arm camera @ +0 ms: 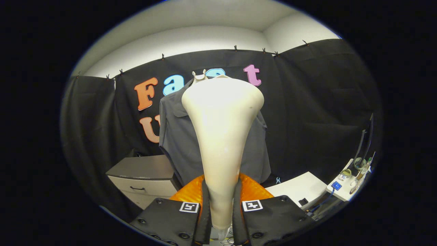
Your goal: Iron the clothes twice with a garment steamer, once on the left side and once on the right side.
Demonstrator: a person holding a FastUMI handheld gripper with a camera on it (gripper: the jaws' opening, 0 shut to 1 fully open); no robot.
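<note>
two fingers of the gripper (221, 218) pinched the narrow neck of a cream garment steamer (222, 136), pressing on it from either side, as the tool stood upright and flared to a wide head just ahead of a dark grey shirt (177, 136) hanging against the booth wall. the steamer's head sat over the middle of the shirt, near the collar, and hid much of the front; whether it touched the cloth could not be told. no steam was visible. a grey drawer cabinet (143, 177) stood below the shirt to one side, and a white table (300, 188) with small bottles and a blue item lay to the other. judging from this, the steamer was already in hand and raised to the garment, but neither the left nor the right pass could be confirmed as done; both strokes appeared to remain.
</note>
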